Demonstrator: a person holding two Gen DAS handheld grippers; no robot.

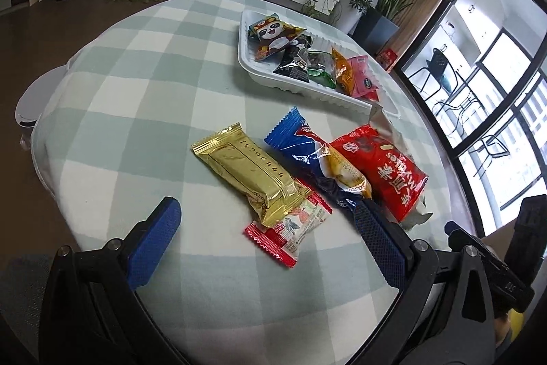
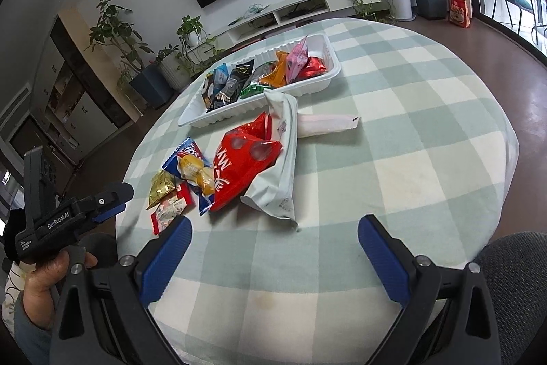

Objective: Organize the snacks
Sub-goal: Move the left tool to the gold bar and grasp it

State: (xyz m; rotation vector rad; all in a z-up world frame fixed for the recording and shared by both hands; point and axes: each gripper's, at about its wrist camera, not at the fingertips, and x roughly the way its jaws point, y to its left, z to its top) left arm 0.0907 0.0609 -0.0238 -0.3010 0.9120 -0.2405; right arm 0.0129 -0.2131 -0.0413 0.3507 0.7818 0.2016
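Nearest to me, the left tool [image 1: 263, 214] stands wide apart and grips nothing, its blue pads hanging low over the checked counter [image 1: 136, 98] with the small red-and-white candy packet [image 1: 290, 228] and the tail of the gold foil bar [image 1: 249, 173] lying between them. The right tool [image 2: 273, 228] is just as wide and just as empty, held back over bare cloth short of the heap. The gold bar looks like the piece in hand: it overlaps the little red packet, so I would bring the pads in across its narrow width, near the middle, and close only on the foil, or the candy beneath may come up with it. Beside it lie the blue wrapper [image 1: 307, 153] and the red bag [image 1: 386, 173], touching one another, with a pale grey-white pouch [image 2: 280, 159] under the red one. Farther off, the white tray [image 1: 246, 57] already holds a row of packets, the panda bag [image 1: 273, 36] at one end, and bare space shows at the end past the pink packet. A pale flat packet [image 2: 328, 124] near the tray is hard to identify, the print on most wrappers is unreadable, and the tray's far end is cut off behind the red bag in the left view.
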